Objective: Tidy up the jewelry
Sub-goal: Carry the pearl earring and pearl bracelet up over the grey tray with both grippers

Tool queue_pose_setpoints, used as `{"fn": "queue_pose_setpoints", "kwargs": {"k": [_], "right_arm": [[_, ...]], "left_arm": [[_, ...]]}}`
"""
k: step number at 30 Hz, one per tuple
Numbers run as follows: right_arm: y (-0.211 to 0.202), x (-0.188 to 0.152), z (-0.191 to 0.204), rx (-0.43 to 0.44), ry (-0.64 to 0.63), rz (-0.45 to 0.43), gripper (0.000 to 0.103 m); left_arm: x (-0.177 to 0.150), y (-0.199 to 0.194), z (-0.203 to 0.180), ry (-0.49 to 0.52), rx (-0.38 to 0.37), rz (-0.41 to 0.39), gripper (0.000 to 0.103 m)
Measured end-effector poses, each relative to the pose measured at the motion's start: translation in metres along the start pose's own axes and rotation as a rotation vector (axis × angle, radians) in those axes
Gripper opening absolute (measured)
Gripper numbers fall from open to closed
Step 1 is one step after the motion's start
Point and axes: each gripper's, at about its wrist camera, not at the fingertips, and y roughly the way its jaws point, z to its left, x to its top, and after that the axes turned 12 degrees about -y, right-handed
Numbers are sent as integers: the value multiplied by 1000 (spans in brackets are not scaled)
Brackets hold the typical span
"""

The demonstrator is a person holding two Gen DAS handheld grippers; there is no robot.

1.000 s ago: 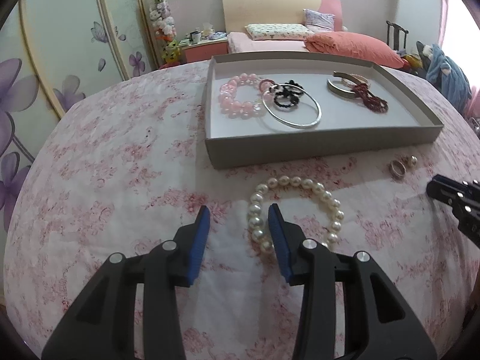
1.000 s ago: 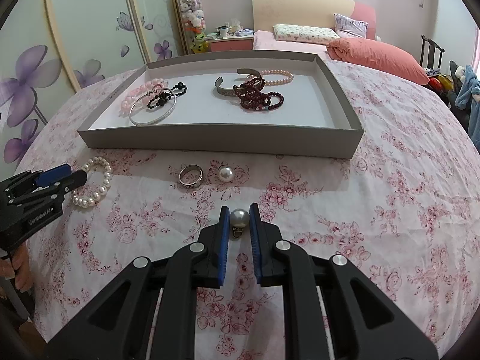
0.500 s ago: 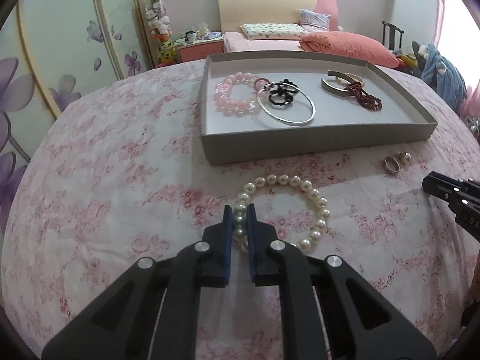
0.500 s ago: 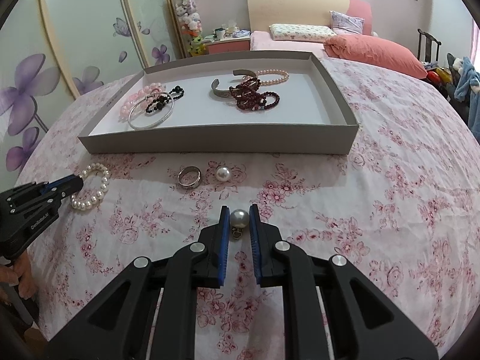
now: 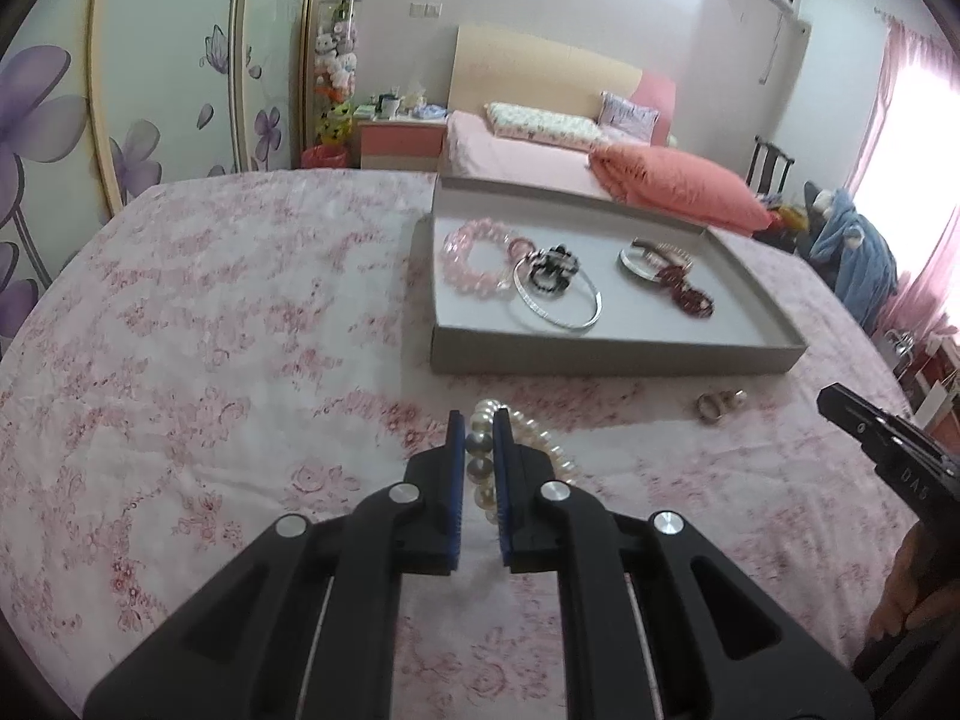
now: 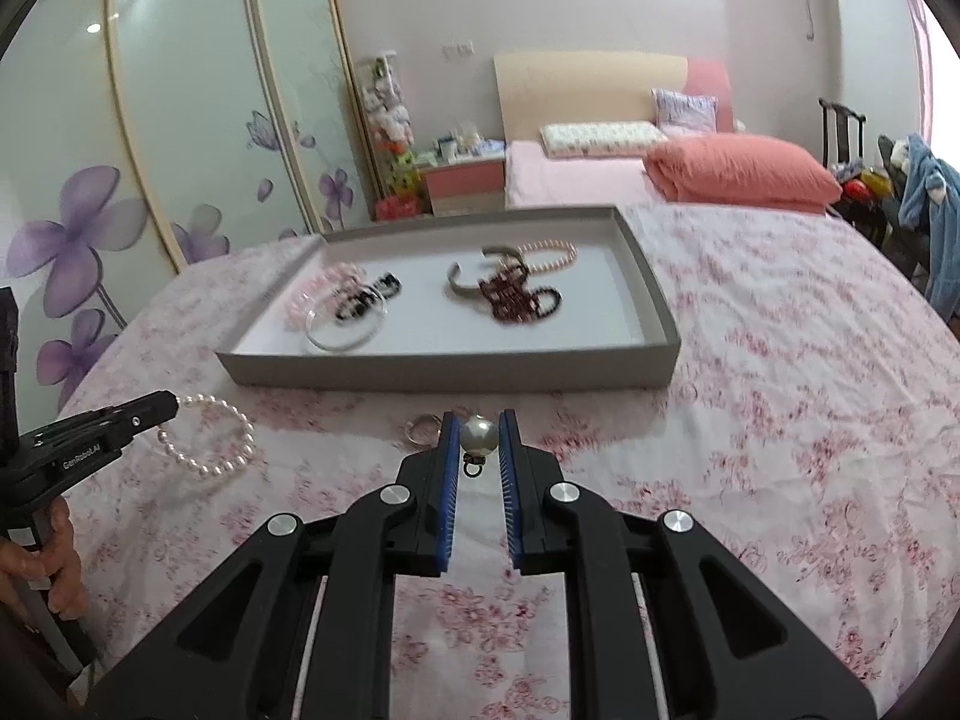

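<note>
A: Pearl bracelet point(image 5: 517, 453) first. A second ago it lay flat on the flowered cloth point(image 5: 210, 360) with the left gripper point(image 5: 478, 456) spread around one side of it. Now the blue pads are pinched on a run of its beads, and the loop appears to hang off the cloth in the right wrist view point(image 6: 207, 441).

B: So the grab held?

A: Looks that way. The bracelet is up and near the front wall of the grey tray point(image 5: 612, 354), not yet over it.

B: And the other side?

A: The right gripper point(image 6: 478, 441) is clamped on a single pearl earring point(image 6: 477, 435), small ring dangling under it. It was clamped a second ago too; the change is height, since the tray sits lower and closer in its view.

B: What's left on the cloth?

A: A metal ring point(image 6: 423, 425), just beside the right gripper's left finger. A second loose pearl lay beside it earlier; whether it is there now is hard to tell.

B: Meaning?

A: Both pieces are likely headed for the tray, which holds a pink bead bracelet point(image 5: 477, 258), a silver bangle point(image 5: 558, 300) and dark red beads point(image 5: 684, 291).
</note>
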Motion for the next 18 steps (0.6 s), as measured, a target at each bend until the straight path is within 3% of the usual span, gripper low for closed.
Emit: {"fn": "queue_pose_setpoints", "kwargs": {"k": [18], "right_arm": [[-35,13,22,-57,-81,-199,14]], "left_arm": [[-5,-35,-26,40,-55,-113,10]]}}
